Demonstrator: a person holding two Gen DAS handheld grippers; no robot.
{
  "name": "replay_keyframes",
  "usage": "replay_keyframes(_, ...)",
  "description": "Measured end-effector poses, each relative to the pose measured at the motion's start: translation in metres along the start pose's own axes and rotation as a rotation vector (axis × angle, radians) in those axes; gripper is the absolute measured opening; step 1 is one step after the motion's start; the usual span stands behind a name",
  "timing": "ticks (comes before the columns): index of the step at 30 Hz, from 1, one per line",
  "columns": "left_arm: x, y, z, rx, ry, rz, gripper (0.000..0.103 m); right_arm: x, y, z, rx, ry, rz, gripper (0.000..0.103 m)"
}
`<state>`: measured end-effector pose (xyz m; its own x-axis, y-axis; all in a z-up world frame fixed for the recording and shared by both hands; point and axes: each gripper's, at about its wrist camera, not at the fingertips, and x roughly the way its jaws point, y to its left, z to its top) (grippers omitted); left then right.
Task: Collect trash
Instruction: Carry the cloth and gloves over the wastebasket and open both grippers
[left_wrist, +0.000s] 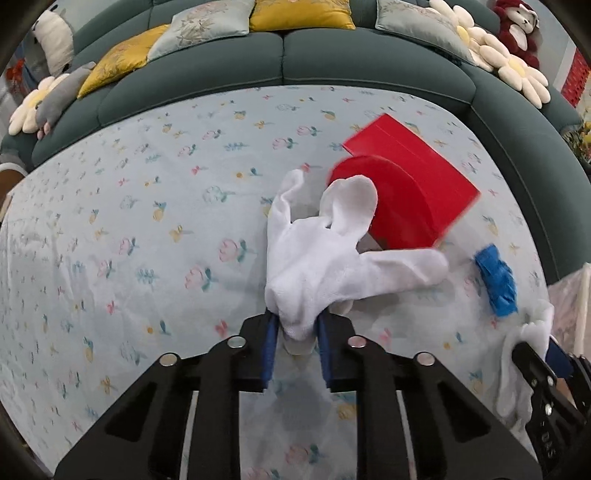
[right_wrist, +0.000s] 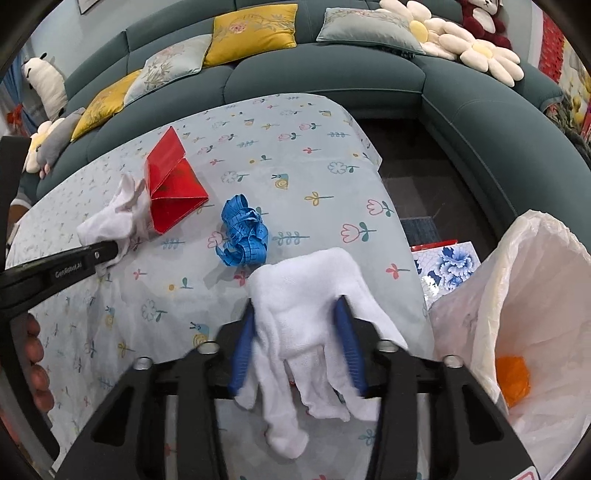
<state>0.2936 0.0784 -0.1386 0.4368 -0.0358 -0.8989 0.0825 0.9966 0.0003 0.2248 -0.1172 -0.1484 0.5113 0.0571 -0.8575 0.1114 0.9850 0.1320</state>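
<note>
**Two gloves pinched, bag next**

Left gripper (left_wrist: 297, 341) is squeezed on a white glove (left_wrist: 317, 258) on the table (left_wrist: 129, 221), by the red box (left_wrist: 413, 177). Right gripper (right_wrist: 295, 347) pinches another glove (right_wrist: 306, 295). Lift slow & drop both in the trash bag (right_wrist: 517, 295), just beside the right one.

The white glove (left_wrist: 317, 266) is hiding part of the red paper box (left_wrist: 406, 184), the right edge is cutting off the trash bag (right_wrist: 535, 295), and the orange item (right_wrist: 511, 380) inside is staying unidentifiable.
</note>
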Motion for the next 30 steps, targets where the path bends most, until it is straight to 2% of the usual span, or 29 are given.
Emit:
replay_keyframes(3,-0.012,-0.007,-0.011,0.003,0.0,-0.018,0.016,-0.011,-0.001,-0.003,-0.002,0.0,0.014,0.02)
replay_keyframes(14,-0.079,-0.046,-0.045,0.012,-0.044,-0.107,0.016,-0.081,-0.016,-0.016,0.042,-0.09,0.039,0.019)
replay_keyframes(30,-0.156,-0.131,-0.079,0.1,-0.108,-0.191,0.016,-0.169,-0.092,-0.041,0.149,-0.225,-0.011,0.02)
